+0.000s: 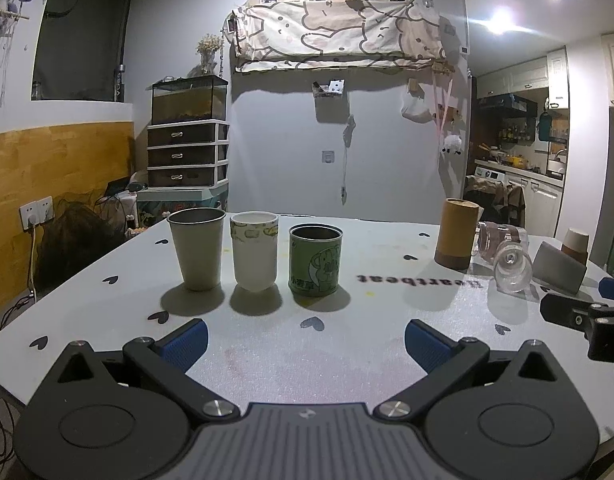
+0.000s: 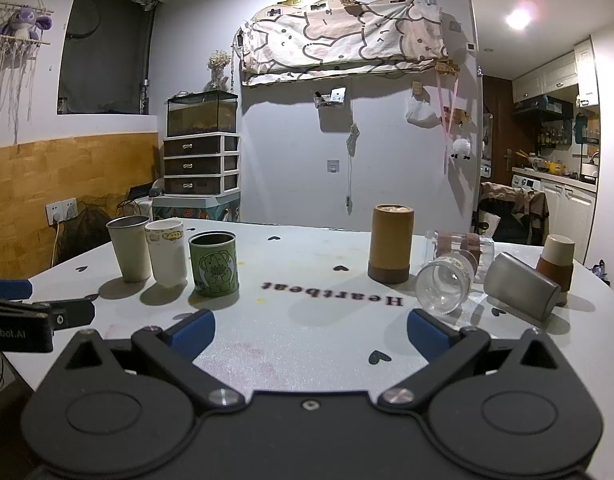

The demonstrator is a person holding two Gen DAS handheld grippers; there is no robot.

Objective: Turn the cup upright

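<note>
Glass cup (image 2: 447, 284) on its side near the right edge of the table (image 2: 307, 352), mouth toward the near edge, just beside a toppled steel cup (image 2: 521, 290) and a brown canister (image 2: 390, 244). Right claw (image 2: 311, 334) spread wide, empty, hovering short of it; left claw (image 1: 305, 340) likewise spread. Likely trouble: rolling away under an off-centre pinch, slipping on smooth glass, or knocking the crowded neighbours.
</note>
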